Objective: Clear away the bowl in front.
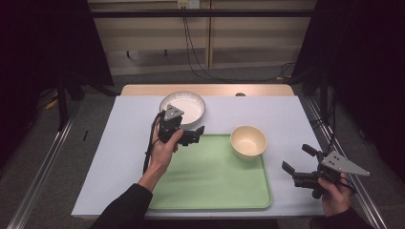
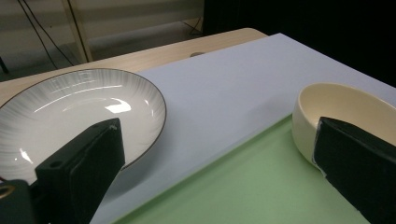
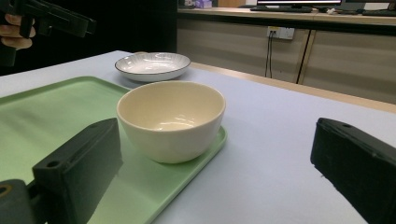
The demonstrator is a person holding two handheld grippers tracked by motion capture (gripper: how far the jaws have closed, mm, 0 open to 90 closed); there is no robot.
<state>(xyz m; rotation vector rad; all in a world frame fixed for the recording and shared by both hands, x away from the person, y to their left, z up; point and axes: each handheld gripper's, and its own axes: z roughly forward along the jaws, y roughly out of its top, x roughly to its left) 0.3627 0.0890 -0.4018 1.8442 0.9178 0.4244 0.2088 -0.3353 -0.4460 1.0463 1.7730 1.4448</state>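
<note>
From above, the left hand-held gripper (image 1: 195,135) hovers spread and empty between plate (image 1: 190,106) and green tray (image 1: 210,176); the right hand-held gripper (image 1: 297,159) gapes empty beside the tray. Its own view frames the cream bowl (image 3: 171,119) on the tray's corner.

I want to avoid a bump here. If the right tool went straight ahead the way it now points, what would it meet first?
Probably the cream bowl at the corner of the green tray. The right tool is open and the bowl sits toward the left of its line, so the left jaw might strike it; depth is unclear.
</note>
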